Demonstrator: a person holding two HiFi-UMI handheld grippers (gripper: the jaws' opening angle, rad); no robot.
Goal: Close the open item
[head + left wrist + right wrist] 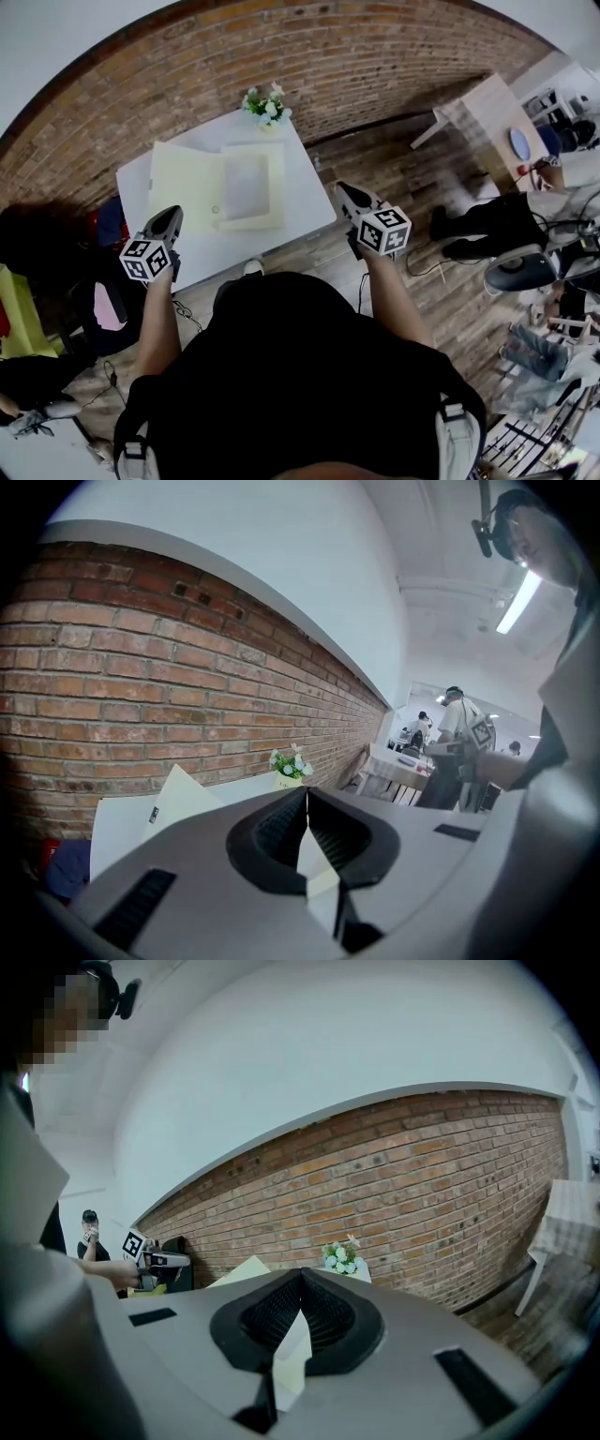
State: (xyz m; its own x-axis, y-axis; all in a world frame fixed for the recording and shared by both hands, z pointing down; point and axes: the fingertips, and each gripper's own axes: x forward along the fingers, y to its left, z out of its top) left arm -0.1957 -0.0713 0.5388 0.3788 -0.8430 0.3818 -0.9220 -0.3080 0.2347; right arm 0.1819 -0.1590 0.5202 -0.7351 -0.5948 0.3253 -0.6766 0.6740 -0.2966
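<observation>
A pale yellow folder (192, 187) lies spread open on the white table (309, 202), with a clear pocket in its right half. Its raised flap shows in the left gripper view (183, 797) and in the right gripper view (240, 1270). My left gripper (174, 215) hovers over the table's near left edge, short of the folder. My right gripper (341, 188) hangs just off the table's right edge. Both are shut with nothing between the jaws, which meet in a line in the left gripper view (307, 797) and in the right gripper view (300, 1277).
A small pot of white flowers (266, 106) stands at the table's far edge by the brick wall (356, 66). A second table (492, 108) and a person's legs (487, 225) are at the right. Bags (103, 225) lie on the floor to the left.
</observation>
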